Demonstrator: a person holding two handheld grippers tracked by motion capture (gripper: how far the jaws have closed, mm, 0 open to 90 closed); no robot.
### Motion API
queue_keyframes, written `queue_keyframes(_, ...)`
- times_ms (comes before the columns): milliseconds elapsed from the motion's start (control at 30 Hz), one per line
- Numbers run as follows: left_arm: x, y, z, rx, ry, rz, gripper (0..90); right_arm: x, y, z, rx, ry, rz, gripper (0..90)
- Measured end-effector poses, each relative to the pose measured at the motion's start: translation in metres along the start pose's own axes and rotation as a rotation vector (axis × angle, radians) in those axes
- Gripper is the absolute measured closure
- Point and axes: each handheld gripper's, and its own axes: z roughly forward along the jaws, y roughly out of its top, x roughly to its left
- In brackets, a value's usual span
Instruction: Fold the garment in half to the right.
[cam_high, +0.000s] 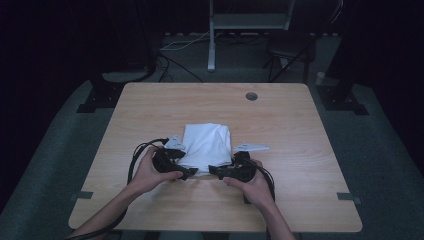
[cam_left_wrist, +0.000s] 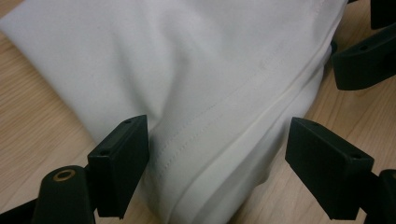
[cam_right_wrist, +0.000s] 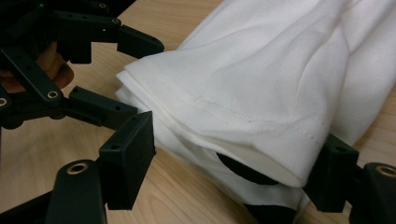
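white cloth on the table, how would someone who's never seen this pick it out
Start at the light wooden table in the dark room and look at the middle of its near half. The white cloth lies there folded into a thick, layered rectangle with a stitched hem, between the left hand-held gripper and the right hand-held gripper. It is the one white, soft thing there; the grippers are black and hard.

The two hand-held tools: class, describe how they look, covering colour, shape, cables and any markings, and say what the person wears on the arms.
Both the left tool and the right tool are black, with two blocky rectangular jaws on jointed links that carry brass-coloured rivets. Each bears a pale grey three-cornered plate on top. Black cables trail from them. No markings are legible. The forearms are bare; no sleeves are visible.
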Motion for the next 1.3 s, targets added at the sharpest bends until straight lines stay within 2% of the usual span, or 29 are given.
queue_keyframes(133,0.0,-0.003,-0.011,-0.023,-0.01,0.0,21.6,0.002,0.004,-0.005,0.002,0.047,-0.007,26.2)
queue_keyframes(167,-0.002,-0.003,-0.012,-0.031,-0.014,0.002,21.6,0.002,0.005,-0.009,0.0,0.051,-0.009,26.2)
queue_keyframes(267,-0.008,-0.002,-0.016,-0.035,-0.021,0.028,21.5,-0.005,0.009,-0.026,-0.034,0.04,0.029,29.4)
queue_keyframes(367,-0.01,-0.001,-0.015,-0.039,-0.024,0.032,21.5,-0.012,0.013,-0.041,-0.095,0.001,0.065,39.2)
queue_keyframes(400,-0.01,-0.001,-0.014,-0.039,-0.025,0.031,21.5,-0.013,0.013,-0.043,-0.098,-0.014,0.064,42.4)
queue_keyframes(533,-0.011,-0.001,-0.014,-0.038,-0.025,0.028,21.5,-0.014,0.012,-0.033,-0.052,-0.098,0.081,53.0)
queue_keyframes(633,-0.014,-0.006,-0.012,-0.026,-0.02,0.047,21.5,-0.011,0.007,-0.023,-0.03,-0.107,0.075,66.1)
queue_keyframes(733,-0.016,-0.012,-0.008,0.005,-0.021,0.064,21.5,-0.006,0.002,-0.022,-0.001,-0.125,0.049,72.9)
queue_keyframes(767,-0.016,-0.014,-0.007,0.01,-0.023,0.065,21.5,-0.005,0.001,-0.023,0.009,-0.139,0.031,73.9)
queue_keyframes(933,-0.016,-0.019,-0.004,0.01,-0.023,0.057,21.5,0.0,-0.003,-0.025,0.043,-0.147,0.018,75.9)
queue_keyframes(1000,-0.016,-0.021,-0.004,0.009,-0.021,0.057,21.5,0.0,-0.006,-0.023,0.074,-0.152,0.009,75.7)
queue_keyframes(1167,-0.017,-0.021,-0.006,0.013,-0.031,0.043,21.5,0.002,-0.007,-0.026,0.096,-0.168,-0.004,72.5)
queue_keyframes(1267,-0.018,-0.015,-0.01,-0.013,-0.034,0.041,21.5,0.007,-0.005,-0.028,0.116,-0.169,-0.023,69.8)
queue_keyframes(1300,-0.019,-0.013,-0.012,-0.026,-0.038,0.043,21.5,0.007,-0.003,-0.03,0.101,-0.166,-0.02,69.2)
